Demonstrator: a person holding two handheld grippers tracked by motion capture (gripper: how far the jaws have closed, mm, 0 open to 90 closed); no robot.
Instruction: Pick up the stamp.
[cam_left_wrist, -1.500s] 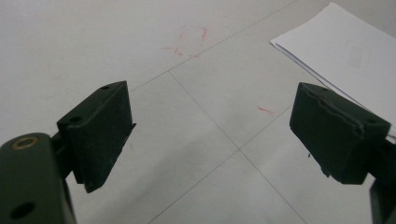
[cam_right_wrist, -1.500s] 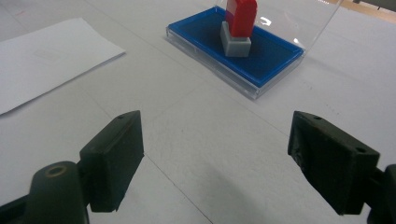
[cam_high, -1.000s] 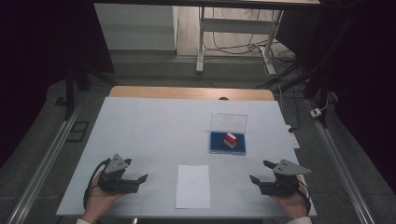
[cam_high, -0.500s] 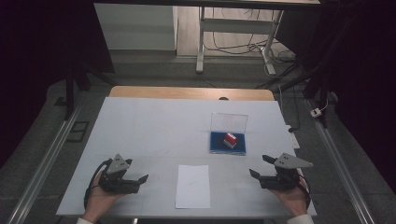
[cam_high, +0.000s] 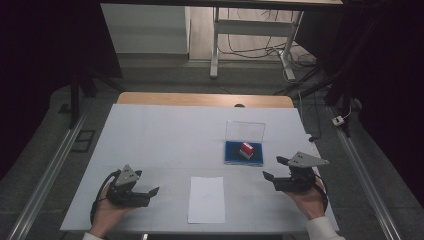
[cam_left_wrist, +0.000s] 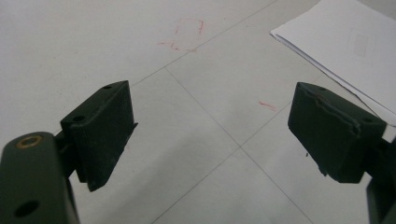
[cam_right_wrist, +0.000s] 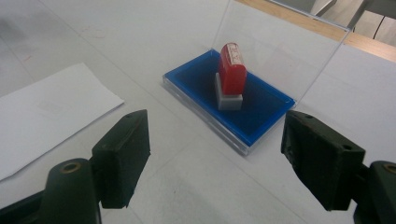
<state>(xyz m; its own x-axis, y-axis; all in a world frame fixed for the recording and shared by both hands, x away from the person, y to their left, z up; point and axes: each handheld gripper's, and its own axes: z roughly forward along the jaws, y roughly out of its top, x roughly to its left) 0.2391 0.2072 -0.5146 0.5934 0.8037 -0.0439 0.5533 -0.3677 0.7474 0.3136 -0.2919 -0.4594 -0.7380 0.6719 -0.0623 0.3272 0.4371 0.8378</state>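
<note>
A red stamp on a grey base (cam_high: 246, 149) (cam_right_wrist: 231, 77) stands in a blue tray (cam_high: 231, 155) (cam_right_wrist: 266, 112) whose clear lid (cam_high: 244, 132) is raised behind it. A white sheet of paper (cam_high: 206, 199) (cam_right_wrist: 42, 116) (cam_left_wrist: 355, 46) lies near the table's front edge. My right gripper (cam_high: 277, 170) (cam_right_wrist: 224, 158) is open, just right of the tray, with the stamp ahead between its jaws. My left gripper (cam_high: 150, 191) (cam_left_wrist: 210, 140) rests open at the front left, nothing between its jaws, the sheet to its right.
The white table top (cam_high: 170, 135) has faint red marks (cam_left_wrist: 187, 32) and thin seam lines. A wooden strip (cam_high: 200, 99) runs along the far edge. Beyond stand a table frame and cables on the floor (cam_high: 250, 50).
My right gripper has moved forward and slightly left, toward the blue tray. The left gripper has stayed where it was.
</note>
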